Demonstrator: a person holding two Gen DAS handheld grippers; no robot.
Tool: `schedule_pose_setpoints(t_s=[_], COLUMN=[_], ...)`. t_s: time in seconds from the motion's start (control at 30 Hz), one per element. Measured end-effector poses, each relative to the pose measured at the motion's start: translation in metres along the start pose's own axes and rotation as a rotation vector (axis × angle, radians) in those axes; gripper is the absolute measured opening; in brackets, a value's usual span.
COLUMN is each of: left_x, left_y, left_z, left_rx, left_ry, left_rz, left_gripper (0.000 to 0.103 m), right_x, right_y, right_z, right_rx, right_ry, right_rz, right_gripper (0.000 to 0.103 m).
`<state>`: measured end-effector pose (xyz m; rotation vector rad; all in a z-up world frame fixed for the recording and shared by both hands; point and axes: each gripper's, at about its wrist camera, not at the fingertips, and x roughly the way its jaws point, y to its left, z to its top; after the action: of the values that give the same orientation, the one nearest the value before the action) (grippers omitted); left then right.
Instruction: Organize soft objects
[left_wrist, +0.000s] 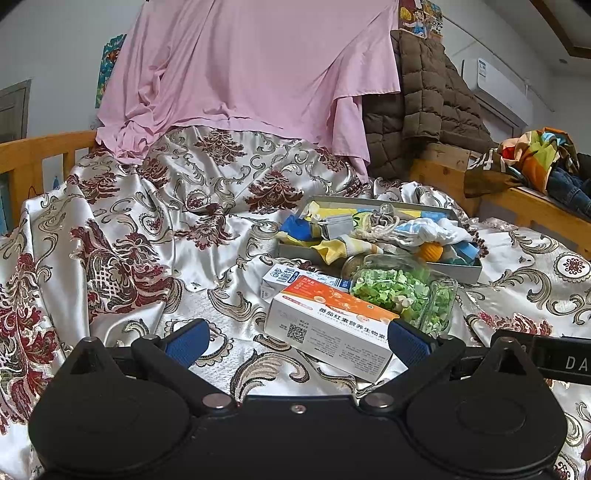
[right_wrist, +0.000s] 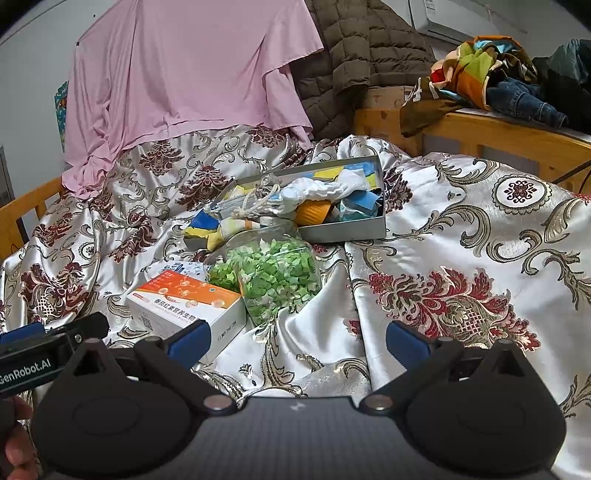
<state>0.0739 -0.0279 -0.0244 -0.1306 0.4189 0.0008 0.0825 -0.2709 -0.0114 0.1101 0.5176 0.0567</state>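
Note:
A grey metal tray on the bed holds a heap of soft things: white cloth, blue and yellow cloths, a rope bundle and an orange ball. My left gripper is open and empty, low over the bedspread in front of the tray. My right gripper is open and empty, also short of the tray.
A clear jar of green paper bits lies before the tray, with an orange-and-white box and a blue-printed carton. A pink sheet, a brown quilted jacket and wooden bed rails stand behind.

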Motion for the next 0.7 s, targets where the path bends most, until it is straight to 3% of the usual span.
schedule_pose_setpoints(t_s=[0.33, 0.7], left_x=[0.0016, -0.0002], left_y=[-0.0008, 0.0059], left_z=[-0.0023, -0.0012], left_rx=[0.042, 0.01], left_ry=[0.016, 0.024], left_rz=[-0.003, -0.025], left_gripper=[0.102, 0.102], right_x=[0.0, -0.0001], right_y=[0.0, 0.0002], right_z=[0.0004, 0.0005], right_rx=[0.0, 0.0], right_ry=[0.0, 0.001], right_rz=[0.0, 0.0], right_gripper=[0.103, 0.103])
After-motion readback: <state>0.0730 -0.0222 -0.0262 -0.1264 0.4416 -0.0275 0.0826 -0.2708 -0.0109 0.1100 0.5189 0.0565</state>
